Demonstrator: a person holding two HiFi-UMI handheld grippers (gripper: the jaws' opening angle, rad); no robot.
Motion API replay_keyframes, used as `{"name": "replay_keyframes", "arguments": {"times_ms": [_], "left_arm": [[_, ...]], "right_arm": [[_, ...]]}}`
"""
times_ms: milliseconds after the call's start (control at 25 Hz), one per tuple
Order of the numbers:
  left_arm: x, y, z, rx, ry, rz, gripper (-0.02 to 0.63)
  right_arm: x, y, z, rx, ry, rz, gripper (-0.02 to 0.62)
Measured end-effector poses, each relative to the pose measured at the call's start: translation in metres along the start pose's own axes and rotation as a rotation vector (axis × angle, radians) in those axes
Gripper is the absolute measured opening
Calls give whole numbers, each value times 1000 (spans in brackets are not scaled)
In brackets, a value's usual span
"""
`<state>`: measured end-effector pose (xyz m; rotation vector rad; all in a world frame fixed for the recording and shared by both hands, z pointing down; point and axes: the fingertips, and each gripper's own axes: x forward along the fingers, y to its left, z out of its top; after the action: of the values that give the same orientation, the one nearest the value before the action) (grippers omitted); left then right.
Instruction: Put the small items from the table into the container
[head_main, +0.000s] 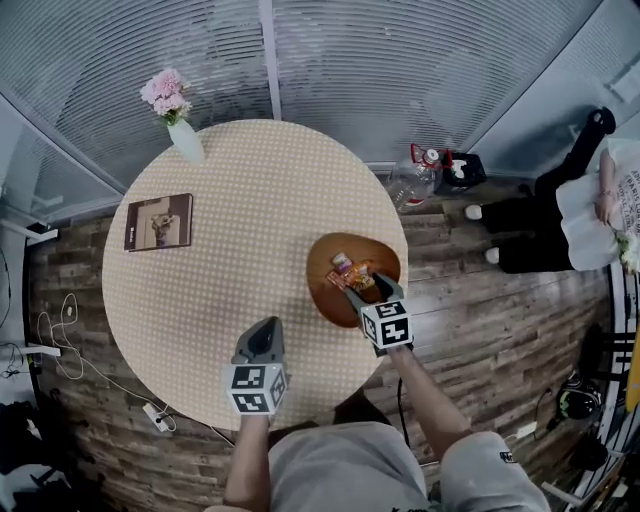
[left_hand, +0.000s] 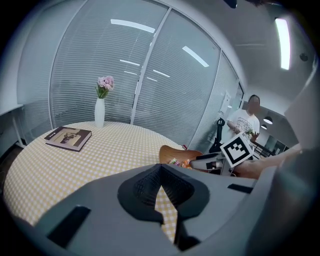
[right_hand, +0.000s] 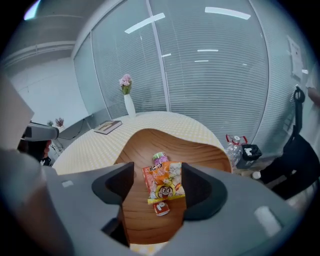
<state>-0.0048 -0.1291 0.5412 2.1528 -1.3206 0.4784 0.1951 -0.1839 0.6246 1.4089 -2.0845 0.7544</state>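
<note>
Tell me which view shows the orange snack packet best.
The right gripper view: the orange snack packet lies close and unobstructed in the wooden bowl. The head view shows it small, partly behind the right tongs. The left gripper view shows only a distant coloured sliver at the bowl's rim.

- We see the brown wooden bowl upright at the table edge.
- Inside it lie an orange snack packet, flat, a small red sachet just beside it, and a purple-green piece.
</note>
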Motion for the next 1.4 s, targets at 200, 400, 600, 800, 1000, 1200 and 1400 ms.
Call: {"name": "replay_keyframes", "arguments": {"times_ms": [200, 400, 600, 800, 1000, 1200, 1400], "left_arm": [[-6, -2, 4, -8, -33, 60, 6], [-17, -7, -5, -53, -68, 137, 5], [-30, -17, -16, -73, -78, 183, 5], [-45, -16, -22, -89, -98, 216, 5], [-60, -5, -30, -111, -112, 235, 6], [-72, 6, -36, -130, -116, 252, 6], [-79, 9, -37, -138, -122, 254, 6]], "right_arm": [[-48, 39, 39, -34, -151, 106, 204], [-88, 107, 45, -113, -223, 299, 2], [-99, 147, 33, -128, -213, 399, 2], [-91, 170, 16, -151, -145, 441, 2], [-88, 186, 9, -169, -118, 452, 0], [-87, 201, 7, -193, -105, 467, 0], [-90, 211, 7, -203, -102, 472, 0]]}}
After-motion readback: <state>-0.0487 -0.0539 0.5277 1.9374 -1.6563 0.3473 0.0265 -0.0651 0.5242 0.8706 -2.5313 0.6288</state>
